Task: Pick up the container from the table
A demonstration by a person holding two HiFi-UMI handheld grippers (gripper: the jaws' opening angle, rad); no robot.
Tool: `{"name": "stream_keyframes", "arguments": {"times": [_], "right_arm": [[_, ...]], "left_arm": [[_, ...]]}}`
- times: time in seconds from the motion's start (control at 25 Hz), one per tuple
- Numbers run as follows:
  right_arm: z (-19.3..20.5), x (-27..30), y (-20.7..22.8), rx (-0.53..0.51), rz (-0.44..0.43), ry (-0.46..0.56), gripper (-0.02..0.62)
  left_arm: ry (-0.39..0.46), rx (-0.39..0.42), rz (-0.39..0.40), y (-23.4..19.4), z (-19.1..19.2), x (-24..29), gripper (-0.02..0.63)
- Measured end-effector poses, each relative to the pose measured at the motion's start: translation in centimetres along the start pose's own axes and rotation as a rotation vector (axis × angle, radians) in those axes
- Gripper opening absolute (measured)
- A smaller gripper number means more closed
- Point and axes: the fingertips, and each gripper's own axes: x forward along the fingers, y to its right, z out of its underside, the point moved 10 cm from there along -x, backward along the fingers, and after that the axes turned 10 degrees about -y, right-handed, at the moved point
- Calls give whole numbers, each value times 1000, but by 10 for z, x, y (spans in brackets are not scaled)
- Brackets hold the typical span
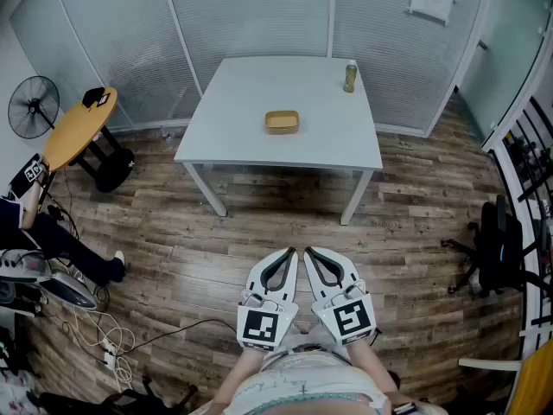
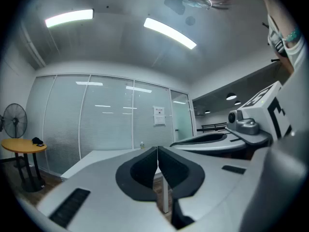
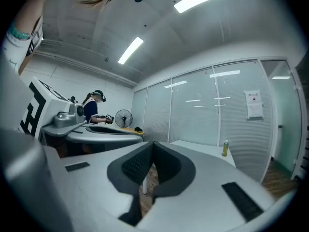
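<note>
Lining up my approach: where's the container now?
In the head view the container sits near the middle of the white table, left of and nearer than the bottle by the far edge.

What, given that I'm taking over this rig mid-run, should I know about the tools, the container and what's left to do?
Left tool: shut, empty, held level close to the body.
Right tool: shut, empty, right beside the left one.
Container: tan, sitting near the middle of the white table, across the wooden floor from the tools. A bottle stands near the table's far right corner.
Done: nothing; the container is untouched.
Left: approach the table, open a tool, close it on the container and lift.
</note>
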Motion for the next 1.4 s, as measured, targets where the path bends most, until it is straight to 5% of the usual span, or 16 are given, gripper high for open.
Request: {"name": "stream_keyframes", "arguments": {"times": [0.64, 1.4], "right_arm": [[8, 34, 6, 55, -7, 46, -6], [-37, 223, 174, 39, -100, 84, -6]], "left_arm": [[-9, -26, 26, -30, 11, 14, 15], [-9, -23, -57, -147, -42, 225, 15]]}}
